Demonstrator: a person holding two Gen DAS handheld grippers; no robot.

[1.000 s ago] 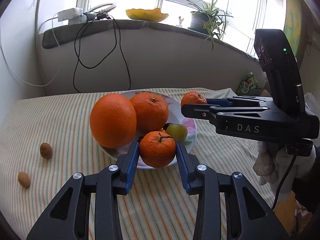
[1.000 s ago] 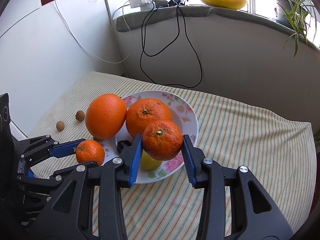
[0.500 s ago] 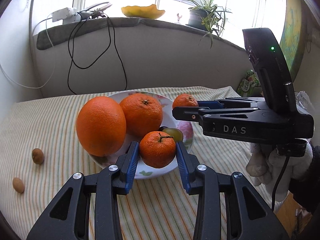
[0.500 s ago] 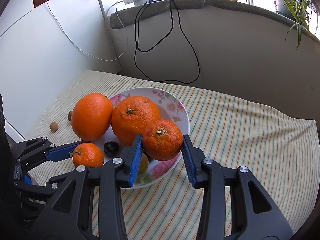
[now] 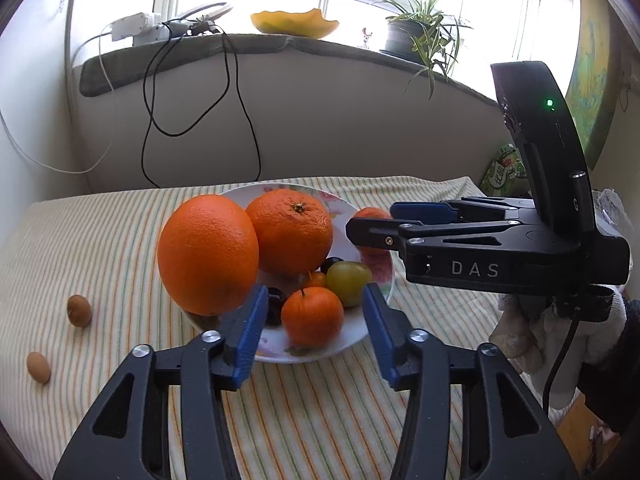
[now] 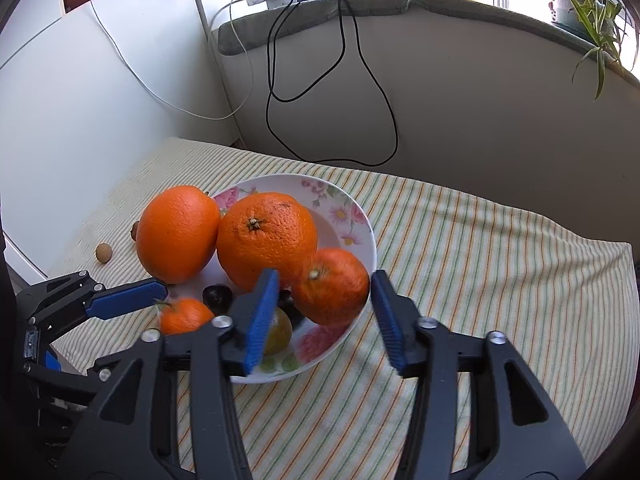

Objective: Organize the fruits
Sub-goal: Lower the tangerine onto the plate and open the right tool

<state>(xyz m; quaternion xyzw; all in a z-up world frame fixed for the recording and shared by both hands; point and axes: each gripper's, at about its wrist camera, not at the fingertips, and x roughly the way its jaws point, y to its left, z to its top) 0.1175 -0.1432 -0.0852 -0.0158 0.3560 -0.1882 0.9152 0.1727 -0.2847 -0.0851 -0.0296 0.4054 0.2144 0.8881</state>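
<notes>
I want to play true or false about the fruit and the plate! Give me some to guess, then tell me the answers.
1. Both hand-held grippers are squeezing a fruit. False: the left hand-held gripper and right hand-held gripper have just been opening, and each small orange between the jaws sits free.
2. The plate has flowers on it. True.
3. Two small brown fruits lie on the cloth, off the plate. True.
4. The plate holds only oranges. False: a green fruit and dark fruits are there too.
5. The biggest orange is at the plate's left edge. True.
</notes>
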